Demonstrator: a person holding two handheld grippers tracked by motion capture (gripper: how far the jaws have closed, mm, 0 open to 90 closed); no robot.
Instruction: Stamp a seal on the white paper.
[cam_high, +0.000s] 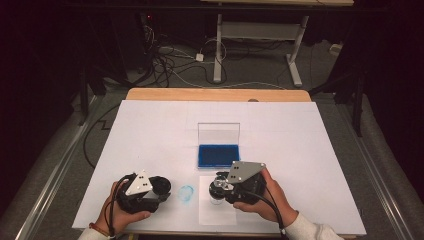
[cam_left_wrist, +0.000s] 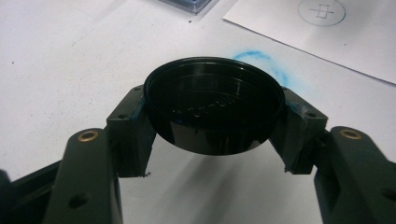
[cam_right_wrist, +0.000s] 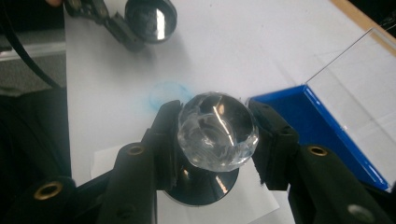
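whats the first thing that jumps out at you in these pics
The open blue ink pad stands out at mid table, its clear lid raised behind it. In front of it, the right gripper clamps a stamp with a faceted clear knob over a small paper sheet. The left gripper holds a round black cap, with a blue ring smudge between the two.

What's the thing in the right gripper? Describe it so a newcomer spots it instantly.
Start at the white sheet covering the table, then find the open blue ink pad at its middle. Just in front of it, the right gripper is shut on a stamp over a small paper slip. Its clear faceted knob on a round black base sets it apart from the plain black cap in the left gripper.
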